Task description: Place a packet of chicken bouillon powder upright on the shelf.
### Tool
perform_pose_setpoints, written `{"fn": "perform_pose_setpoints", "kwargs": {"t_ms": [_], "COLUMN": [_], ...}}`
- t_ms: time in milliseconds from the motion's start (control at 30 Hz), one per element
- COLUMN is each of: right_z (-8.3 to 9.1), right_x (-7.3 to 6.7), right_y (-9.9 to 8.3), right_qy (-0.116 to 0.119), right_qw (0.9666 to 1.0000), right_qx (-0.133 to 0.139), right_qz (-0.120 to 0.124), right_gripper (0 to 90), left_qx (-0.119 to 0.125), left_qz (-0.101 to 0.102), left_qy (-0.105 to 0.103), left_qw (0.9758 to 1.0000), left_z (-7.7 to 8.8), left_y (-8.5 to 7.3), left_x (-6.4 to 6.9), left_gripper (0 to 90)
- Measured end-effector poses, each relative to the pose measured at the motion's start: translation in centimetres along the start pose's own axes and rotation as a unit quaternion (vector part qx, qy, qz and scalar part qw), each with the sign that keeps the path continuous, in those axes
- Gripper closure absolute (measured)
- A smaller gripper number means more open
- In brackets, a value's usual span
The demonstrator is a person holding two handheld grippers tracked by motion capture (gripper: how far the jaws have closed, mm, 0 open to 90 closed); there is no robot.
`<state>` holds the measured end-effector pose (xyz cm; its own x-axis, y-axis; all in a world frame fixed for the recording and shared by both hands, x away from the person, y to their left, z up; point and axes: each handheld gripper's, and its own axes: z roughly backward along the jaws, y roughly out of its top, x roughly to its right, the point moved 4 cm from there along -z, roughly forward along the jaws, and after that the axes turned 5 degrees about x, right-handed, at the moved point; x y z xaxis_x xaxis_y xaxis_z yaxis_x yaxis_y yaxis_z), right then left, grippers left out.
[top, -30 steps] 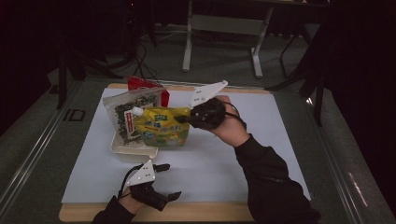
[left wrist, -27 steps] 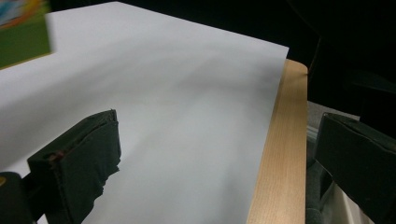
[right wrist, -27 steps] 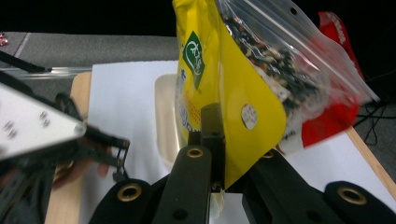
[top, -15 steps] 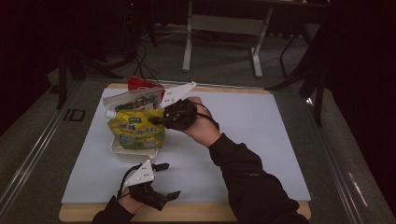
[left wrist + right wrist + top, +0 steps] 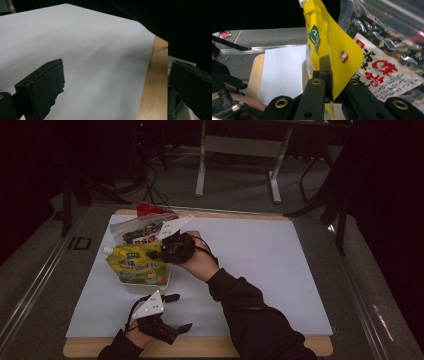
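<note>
A yellow spouted pouch (image 5: pixel 135 265) hangs over a shallow white tray (image 5: pixel 150 285) at the left of the white mat. My right gripper (image 5: pixel 159 254) is shut on the pouch's right edge. The right gripper view has the two jaws (image 5: pixel 329 75) pinching that yellow edge (image 5: pixel 324 35) beside its round hole. Right behind the pouch stands a clear bag of dark dried bits (image 5: pixel 145 229) with a red-lettered label (image 5: pixel 384 70). My left gripper (image 5: pixel 181 311) rests near the front edge of the mat, open, with nothing between its jaws (image 5: pixel 115 75).
A red packet (image 5: pixel 147 209) lies behind the clear bag at the mat's far left corner. The white mat (image 5: pixel 260 265) lies on a wooden board, whose edge (image 5: pixel 152 82) runs close by the left gripper. A metal stand's legs (image 5: pixel 235 165) are on the floor beyond.
The right gripper has carried the yellow pouch leftward and down, from right of the tray to over it. The left gripper has stayed put.
</note>
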<state>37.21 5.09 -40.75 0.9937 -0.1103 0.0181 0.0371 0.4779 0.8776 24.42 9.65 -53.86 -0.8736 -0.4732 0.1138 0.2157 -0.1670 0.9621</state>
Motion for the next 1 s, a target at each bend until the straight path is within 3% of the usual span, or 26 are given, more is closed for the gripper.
{"fn": "perform_pose_setpoints", "kwargs": {"t_ms": [200, 300, 400, 500, 633, 800, 1000], "right_z": [-0.4, -0.8, -0.8, -0.9, -0.8, -0.2, 2.5], "right_x": [0.4, 0.6, 0.5, 0.2, 0.1, -0.5, -0.2], "right_y": [-1.5, -2.2, -2.6, -3.0, -3.5, -4.0, -5.6], "right_qy": [0.002, 0.006, 0.004, 0.014, 0.018, 0.011, -0.017], "right_qw": [0.9996, 0.9993, 0.9997, 0.9992, 0.9989, 0.9992, 0.9993], "right_qx": [0.009, -0.003, -0.011, -0.032, -0.033, -0.03, -0.013], "right_qz": [-0.028, -0.036, -0.021, -0.021, -0.027, -0.022, -0.031], "right_gripper": [90.0, 89.8, 89.5, 89.1, 88.4, 69.1, 53.4], "left_qx": [0.001, -0.002, -0.002, -0.001, -0.001, -0.001, 0.0], "left_qz": [0.002, 0.002, 0.0, 0.003, 0.002, 0.002, 0.001], "left_qy": [-0.001, 0.0, 0.0, 0.001, 0.0, 0.001, 0.002], "left_qw": [1.0, 1.0, 1.0, 1.0, 1.0, 1.0, 1.0], "left_z": [-0.1, -0.2, -0.2, -0.2, -0.2, -0.3, -0.2], "left_y": [0.0, -0.1, -0.1, -0.1, -0.1, -0.1, -0.1], "left_x": [0.0, 0.0, 0.0, 0.0, 0.0, -0.1, -0.1], "left_gripper": [1.9, 1.8, 1.9, 1.8, 1.9, 1.8, 1.9]}}
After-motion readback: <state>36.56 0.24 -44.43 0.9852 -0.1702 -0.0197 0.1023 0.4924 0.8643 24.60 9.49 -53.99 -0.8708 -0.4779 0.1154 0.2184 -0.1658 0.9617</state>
